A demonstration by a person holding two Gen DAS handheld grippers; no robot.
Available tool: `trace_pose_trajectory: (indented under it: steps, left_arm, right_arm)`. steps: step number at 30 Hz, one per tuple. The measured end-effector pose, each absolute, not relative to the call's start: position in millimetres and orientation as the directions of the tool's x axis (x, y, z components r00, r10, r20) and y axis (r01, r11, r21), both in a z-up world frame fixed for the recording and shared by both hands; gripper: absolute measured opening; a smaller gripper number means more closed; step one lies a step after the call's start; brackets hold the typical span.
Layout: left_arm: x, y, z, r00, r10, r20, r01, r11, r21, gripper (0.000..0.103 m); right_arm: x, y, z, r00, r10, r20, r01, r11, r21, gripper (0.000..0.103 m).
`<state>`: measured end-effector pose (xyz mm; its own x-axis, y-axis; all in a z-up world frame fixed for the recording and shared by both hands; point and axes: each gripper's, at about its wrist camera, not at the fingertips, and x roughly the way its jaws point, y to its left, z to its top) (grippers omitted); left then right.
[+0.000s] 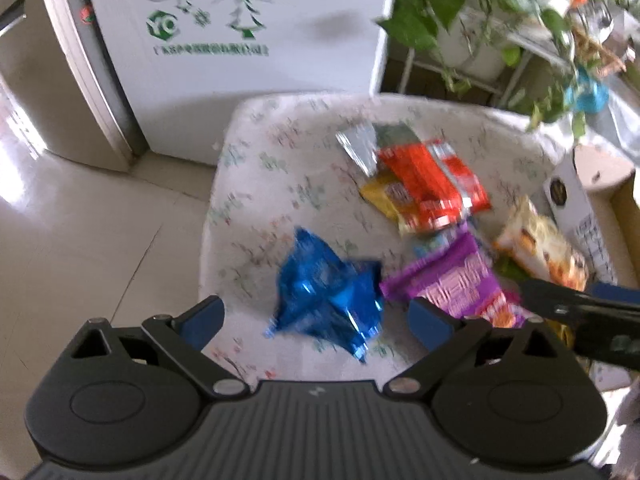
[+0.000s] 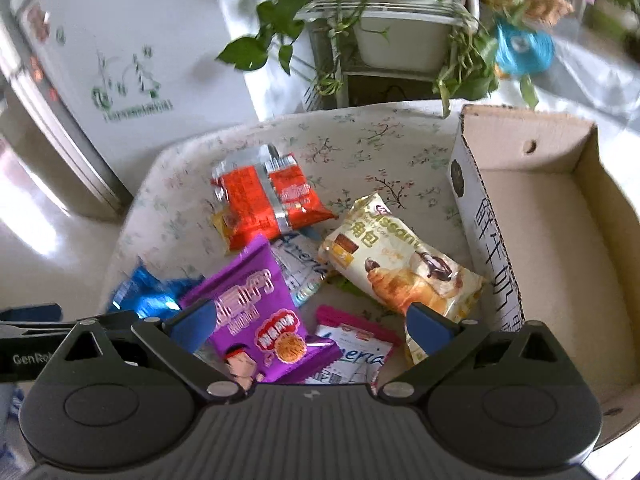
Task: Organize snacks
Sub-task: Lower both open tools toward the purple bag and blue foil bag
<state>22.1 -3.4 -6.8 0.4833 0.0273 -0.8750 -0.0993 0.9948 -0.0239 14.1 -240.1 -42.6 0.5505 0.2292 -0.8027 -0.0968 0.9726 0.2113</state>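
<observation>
Standing behind everything, a white fridge (image 1: pixel 224 40) fills the back left, and a potted plant (image 2: pixel 396 32) on a rack sits to its right. A cushion (image 2: pixel 360 148) with a floral print carries the snacks; its left and far edges drop to bare tile floor (image 1: pixel 80 232). Against the cushion's right side stands an open cardboard box (image 2: pixel 552 240), its near wall printed with black characters, and nothing shows inside it.

Both grippers have their jaws wide apart and hold nothing. The left gripper (image 1: pixel 316 316) hovers over the cushion's near-left part, with a crumpled blue packet (image 1: pixel 328 292) lying between its fingers, though contact cannot be judged through the blur. The right gripper (image 2: pixel 310 328) hangs over the near middle of the pile, its left finger (image 2: pixel 192 324) crossing the edge of a purple packet (image 2: pixel 256 304) and its right finger (image 2: pixel 428 328) just beside the near end of a croissant packet (image 2: pixel 404 264).

An orange packet (image 2: pixel 268 204) lies farthest back over a yellow one. White wafer packets (image 2: pixel 348 356) peek out beneath the purple one.

Bare cushion shows left of the orange packet and along the far edge; the right side is hemmed by the box wall.
</observation>
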Motion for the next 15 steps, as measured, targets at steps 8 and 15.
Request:
trace_pose_trajectory:
  steps: [8,15]
  left_arm:
    - [41,30,7,0.517,0.026,-0.856,-0.127,0.991,-0.047,0.099]
    - [37,32,-12,0.477,-0.060,-0.877,-0.135,0.981,-0.141,0.099]
  right_arm:
    - [16,-280,-15,0.618,0.316,-0.720,-0.086,0.937,0.338,0.103]
    - [10,-268,-22,0.598,0.362,-0.715,-0.179,0.930,0.321,0.103]
